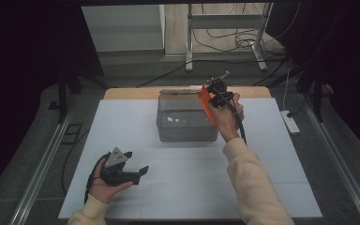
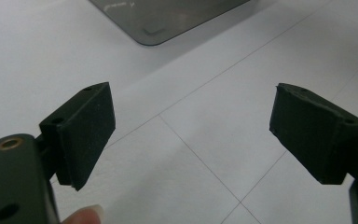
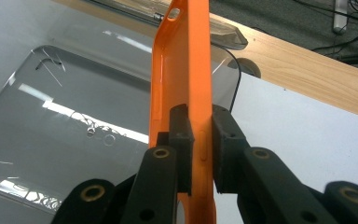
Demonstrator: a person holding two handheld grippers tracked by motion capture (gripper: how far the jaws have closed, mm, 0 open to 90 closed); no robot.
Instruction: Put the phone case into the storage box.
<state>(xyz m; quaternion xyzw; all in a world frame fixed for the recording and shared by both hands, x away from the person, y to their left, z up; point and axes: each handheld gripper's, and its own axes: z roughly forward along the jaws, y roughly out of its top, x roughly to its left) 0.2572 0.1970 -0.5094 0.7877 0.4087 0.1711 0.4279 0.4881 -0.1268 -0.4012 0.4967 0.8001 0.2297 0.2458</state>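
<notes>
Right tongs [image 3: 200,154] clenched on orange case [image 3: 186,70] — edgewise above clear box [image 3: 74,121]; left tongs [image 2: 191,135] released.

No legible txt, labels or nos. anywhere.

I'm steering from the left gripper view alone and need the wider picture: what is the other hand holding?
Observer: The right tongs are shut on an orange phone case, pinching its side wall.
Operator: Where is it, relative to that clear thing at the top of my view?
Observer: Over the right end of the clear plastic bin, held on edge.
Operator: Is the bin's lid on?
Observer: No, the bin is open on top; a clear lid lies behind it on the wooden strip.
</notes>
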